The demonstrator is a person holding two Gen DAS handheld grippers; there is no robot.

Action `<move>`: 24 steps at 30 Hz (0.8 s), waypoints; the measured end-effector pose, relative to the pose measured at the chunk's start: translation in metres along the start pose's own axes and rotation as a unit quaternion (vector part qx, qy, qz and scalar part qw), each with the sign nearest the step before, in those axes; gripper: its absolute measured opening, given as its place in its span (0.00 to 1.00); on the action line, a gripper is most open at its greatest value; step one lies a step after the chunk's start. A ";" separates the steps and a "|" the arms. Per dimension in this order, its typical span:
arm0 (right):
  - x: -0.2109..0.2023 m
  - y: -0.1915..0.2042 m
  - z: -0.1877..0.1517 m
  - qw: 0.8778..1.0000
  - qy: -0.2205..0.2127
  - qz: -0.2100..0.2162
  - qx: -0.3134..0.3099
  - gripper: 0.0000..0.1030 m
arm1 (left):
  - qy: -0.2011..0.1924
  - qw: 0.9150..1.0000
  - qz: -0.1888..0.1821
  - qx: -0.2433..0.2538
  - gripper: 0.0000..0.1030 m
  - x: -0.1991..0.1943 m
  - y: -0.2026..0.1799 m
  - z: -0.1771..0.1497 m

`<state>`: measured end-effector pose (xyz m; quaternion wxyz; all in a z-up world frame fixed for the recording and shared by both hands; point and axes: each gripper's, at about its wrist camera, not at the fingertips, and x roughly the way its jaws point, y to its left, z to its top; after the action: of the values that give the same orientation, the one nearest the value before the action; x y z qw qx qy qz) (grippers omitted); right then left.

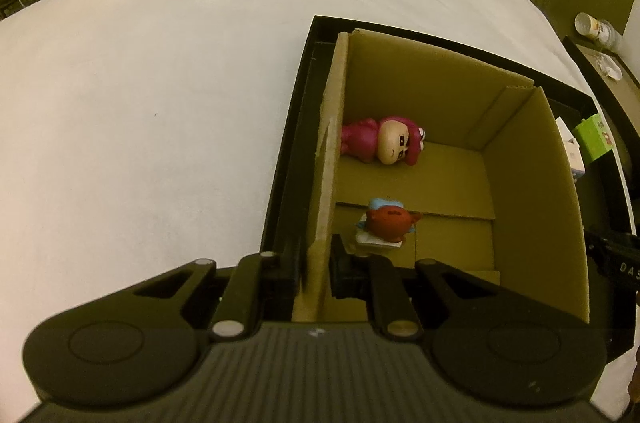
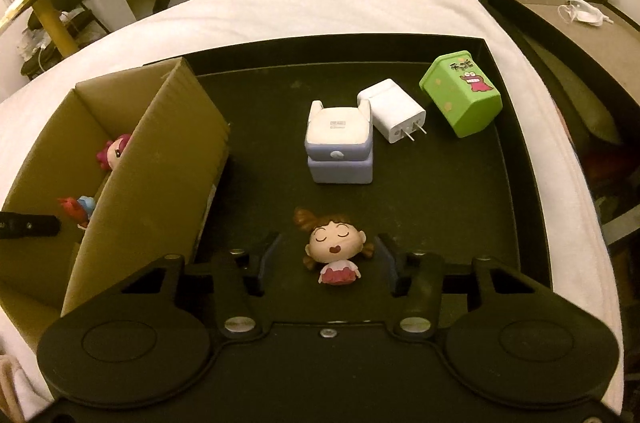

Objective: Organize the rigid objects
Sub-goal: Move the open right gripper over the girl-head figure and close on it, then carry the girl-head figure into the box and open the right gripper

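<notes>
The left gripper (image 1: pixel 316 273) is clenched on the near-left wall of the box (image 1: pixel 532 191), one finger outside the cardboard and one inside, the wall pinched between them. The box stands in the left part of a black tray (image 2: pixel 516 183), which rests on a white bed (image 1: pixel 140 103). Just ahead of the inner finger, on the box floor, lies a red toy (image 1: pixel 390 223) with a blue part, on a small white base. Farther ahead, close to the same wall, a pink doll (image 1: pixel 380 143) lies on its side with its face turned toward the camera. The right gripper (image 2: pixel 326 261) hangs low over the tray floor with its jaws released and spread wide; a girl doll (image 2: pixel 334 249) with brown pigtails and a red skirt lies on her back between the fingers, her head filling most of the gap. Whether either pad touches her pigtails cannot be told. Ahead of these jaws stands a lilac case (image 2: pixel 340 147) with a white lid. Just to its right, and touching or nearly touching it, a white charger (image 2: pixel 394 109) lies with its two prongs pointing back toward the gripper. Right of that, a green tin (image 2: pixel 460 93) with a red cartoon figure on it is tipped over near the tray's far right corner. The box wall stands left of the right jaws, the pink doll and red toy partly showing behind it.
</notes>
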<state>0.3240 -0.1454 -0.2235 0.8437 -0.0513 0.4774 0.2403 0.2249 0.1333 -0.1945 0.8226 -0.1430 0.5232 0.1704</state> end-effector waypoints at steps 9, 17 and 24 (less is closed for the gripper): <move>0.007 0.005 -0.002 1.000 0.002 -0.012 -0.009 0.31 | -0.004 1.000 -0.003 -0.009 0.11 0.001 0.003 -0.004; -0.002 0.010 -0.001 1.000 -0.008 -0.012 -0.021 0.30 | -0.008 1.000 -0.006 -0.014 0.11 -0.001 0.006 -0.005; -0.015 0.017 0.006 0.999 -0.022 -0.005 -0.024 0.30 | -0.010 1.000 -0.010 -0.019 0.11 -0.002 0.008 -0.005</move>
<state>0.3150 -0.1339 -0.2054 0.8534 -0.0691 0.4528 0.2487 0.2168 0.1388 -0.1956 0.8266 -0.1620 0.5104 0.1732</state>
